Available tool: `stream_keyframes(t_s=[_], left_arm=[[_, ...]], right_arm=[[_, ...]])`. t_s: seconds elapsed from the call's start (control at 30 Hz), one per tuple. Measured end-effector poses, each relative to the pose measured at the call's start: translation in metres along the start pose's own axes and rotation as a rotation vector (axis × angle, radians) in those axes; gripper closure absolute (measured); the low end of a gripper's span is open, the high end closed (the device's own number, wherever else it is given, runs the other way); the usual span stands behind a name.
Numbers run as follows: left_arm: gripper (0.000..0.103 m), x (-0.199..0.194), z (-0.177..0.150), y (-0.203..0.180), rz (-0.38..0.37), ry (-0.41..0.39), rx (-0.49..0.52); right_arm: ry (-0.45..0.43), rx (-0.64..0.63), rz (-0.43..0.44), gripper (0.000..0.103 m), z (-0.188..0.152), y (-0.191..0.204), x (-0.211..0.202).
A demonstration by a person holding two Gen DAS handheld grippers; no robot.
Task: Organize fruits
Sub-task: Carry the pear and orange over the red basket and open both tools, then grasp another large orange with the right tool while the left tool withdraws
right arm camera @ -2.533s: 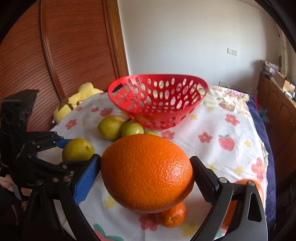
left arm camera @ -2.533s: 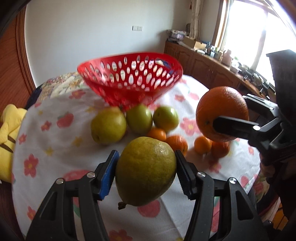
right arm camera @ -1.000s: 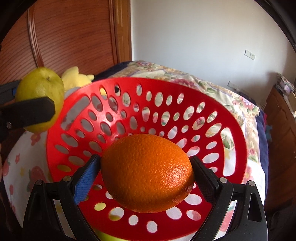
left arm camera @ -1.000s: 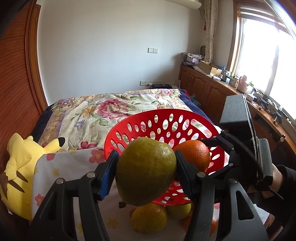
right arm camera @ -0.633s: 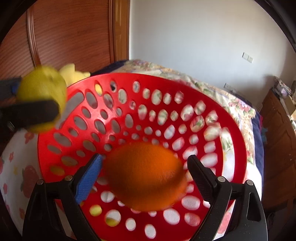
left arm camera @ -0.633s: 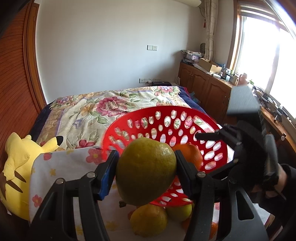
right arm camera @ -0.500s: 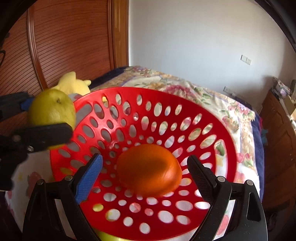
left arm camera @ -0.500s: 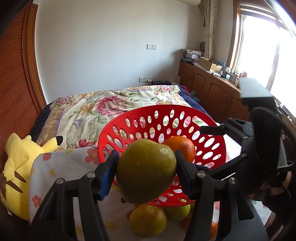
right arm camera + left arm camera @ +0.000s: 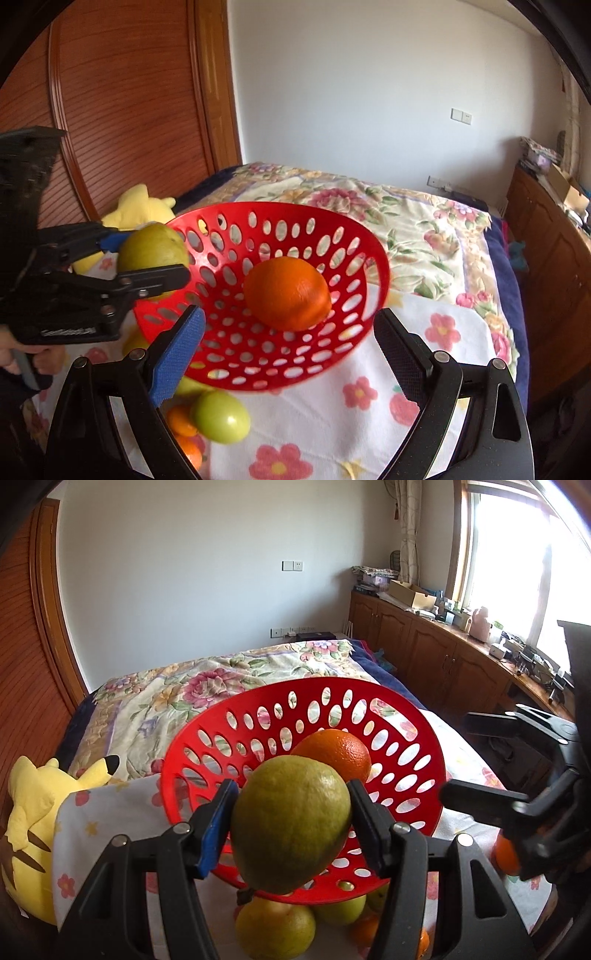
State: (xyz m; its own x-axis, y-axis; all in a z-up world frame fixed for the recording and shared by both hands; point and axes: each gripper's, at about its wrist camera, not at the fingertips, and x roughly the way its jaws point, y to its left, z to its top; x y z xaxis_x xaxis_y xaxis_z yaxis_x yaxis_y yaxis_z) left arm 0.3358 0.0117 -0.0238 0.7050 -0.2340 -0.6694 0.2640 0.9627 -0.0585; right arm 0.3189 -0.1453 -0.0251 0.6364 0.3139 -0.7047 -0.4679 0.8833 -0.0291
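One orange now lies in the red basket, dropped by the right gripper, whose fingers stand apart and empty. At the basket's rim, the left gripper clamps a green pear, likely next in.

Orange now loose in basket

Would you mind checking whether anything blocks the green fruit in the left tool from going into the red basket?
Nothing visible does: the green fruit hangs at the red basket rim; inside lies only the orange.
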Motion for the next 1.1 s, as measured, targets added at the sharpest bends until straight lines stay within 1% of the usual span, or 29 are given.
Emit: stream_keyframes(t_s=[0.07, 0.17, 0.3, 0.43, 0.67, 0.8, 0.97, 1.1], left_arm=[[0.044, -0.001, 0.001, -0.003, -0.010, -0.018, 0.001], [0.044, -0.003, 0.003, -0.006, -0.017, -0.019, -0.004], [0.044, -0.008, 0.002, -0.009, -0.007, -0.020, 0.002], [0.043, -0.023, -0.006, -0.009, -0.001, -0.035, -0.005], [0.043, -0.053, -0.036, -0.015, 0.012, -0.058, -0.006], [0.041, -0.068, -0.062, -0.018, 0.002, -0.055, -0.033], [0.040, -0.078, -0.093, -0.025, 0.008, -0.040, -0.037], [0.036, -0.080, -0.109, -0.030, 0.007, -0.034, -0.050]], right_arm=[[-0.008, 0.004, -0.002, 0.009, -0.003, 0.000, -0.006], [-0.016, 0.014, -0.003, 0.009, -0.009, -0.002, -0.014], [-0.026, 0.027, 0.006, 0.009, -0.015, -0.003, -0.022], [-0.046, 0.045, 0.010, 0.009, -0.024, -0.005, -0.037], [-0.072, 0.069, -0.011, 0.009, -0.043, -0.008, -0.060], [-0.087, 0.085, -0.029, 0.009, -0.060, -0.010, -0.075], [-0.090, 0.116, -0.050, 0.009, -0.085, -0.015, -0.089], [-0.072, 0.134, -0.063, 0.009, -0.107, -0.021, -0.096]])
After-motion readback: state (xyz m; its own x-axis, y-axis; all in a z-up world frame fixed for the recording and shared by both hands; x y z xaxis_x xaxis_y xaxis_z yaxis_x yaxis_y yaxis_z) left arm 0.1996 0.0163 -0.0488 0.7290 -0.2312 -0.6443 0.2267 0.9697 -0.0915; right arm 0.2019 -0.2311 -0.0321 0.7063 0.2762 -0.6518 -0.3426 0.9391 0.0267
